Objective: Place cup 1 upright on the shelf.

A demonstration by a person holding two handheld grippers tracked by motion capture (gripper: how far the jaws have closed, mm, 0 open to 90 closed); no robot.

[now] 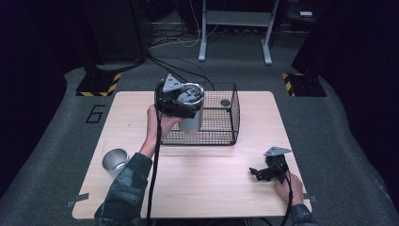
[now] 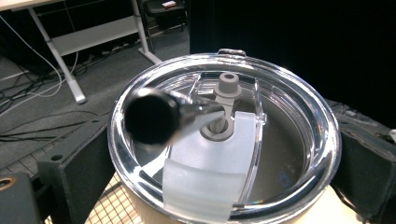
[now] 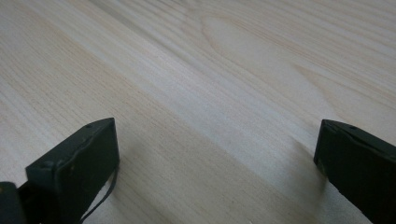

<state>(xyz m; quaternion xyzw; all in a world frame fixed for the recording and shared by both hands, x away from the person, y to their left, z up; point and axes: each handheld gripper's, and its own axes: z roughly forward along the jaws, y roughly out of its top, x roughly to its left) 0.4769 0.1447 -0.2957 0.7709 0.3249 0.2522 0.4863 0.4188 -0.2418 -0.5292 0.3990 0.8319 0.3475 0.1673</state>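
Two tools were at work over a pale wooden tabletop point(image 1: 211, 179). The left tool point(image 1: 181, 101) pinched a steel tumbler with a clear plastic lid point(image 2: 224, 140), raised above the near left corner of a black wire basket point(image 1: 221, 134). The right tool point(image 1: 264, 173) rested on the tabletop near its right front corner, jaws spread wide, holding nothing.

Only readable thing I spotted was a big dark "6" point(image 1: 95, 114) marked on the grey floor point(image 1: 56, 141), just off the worktop's point(image 1: 226, 188) far left corner. Nothing legible on the tumbler lid point(image 2: 224, 140) from my end.
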